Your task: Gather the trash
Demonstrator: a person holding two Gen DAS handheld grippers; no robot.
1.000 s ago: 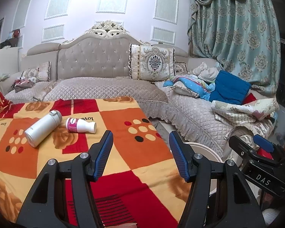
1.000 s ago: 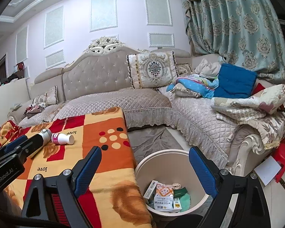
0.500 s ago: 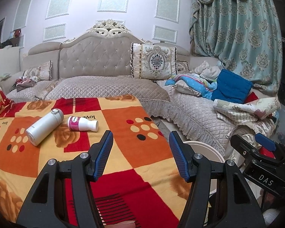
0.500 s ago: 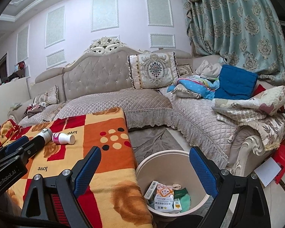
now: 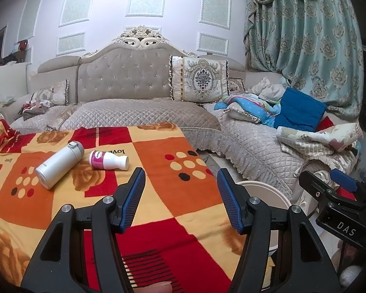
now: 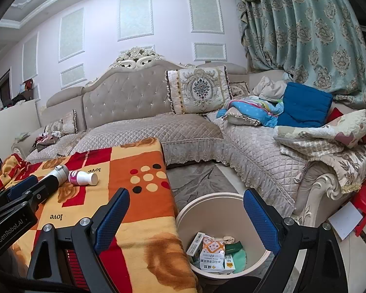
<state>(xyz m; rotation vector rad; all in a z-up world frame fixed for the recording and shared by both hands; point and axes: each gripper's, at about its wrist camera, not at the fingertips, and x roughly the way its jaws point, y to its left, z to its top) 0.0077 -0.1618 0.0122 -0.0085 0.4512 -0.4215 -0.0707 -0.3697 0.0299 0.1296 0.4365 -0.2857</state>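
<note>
Trash left to collect looks like the small white plastic bottle with a pink label (image 5: 109, 160), which lies on its side on the orange, red and yellow patterned blanket (image 5: 158, 195) that covers the table, its open neck turned toward the sofa corner. Just beside it, apart by a narrow strip of blanket, lies a white cylindrical flask with a grey cap (image 5: 59, 164), also on its side; whether that one counts as trash I cannot tell. Both sit well ahead of the left gripper (image 5: 180, 197), whose blue-padded jaws stand apart over the blanket with nothing between them. The right gripper (image 6: 185, 222) hangs to the side over the round cream plastic bin (image 6: 183, 216) on the floor against the table's edge, jaws spread wide and empty. Inside the bin lie several cartons and a crumpled packet (image 6: 213, 251), so by my reckoning part of the job is done and the bottle is the next pick for the left gripper.

From here the risks lie mostly in the bottle's shape. It is smooth and round, resting on soft pile, so a pad that meets it off-centre may roll it toward the flask or away across the blanket. Closing across the taper near the neck may squeeze it out of the jaws. The flask lies so near that a wide approach could nudge it or catch it instead. On the carry, the bin's mouth sits below the table's edge, and a release too early would drop the bottle onto the blanket or the grey patterned rug (image 6: 195, 180)
</note>
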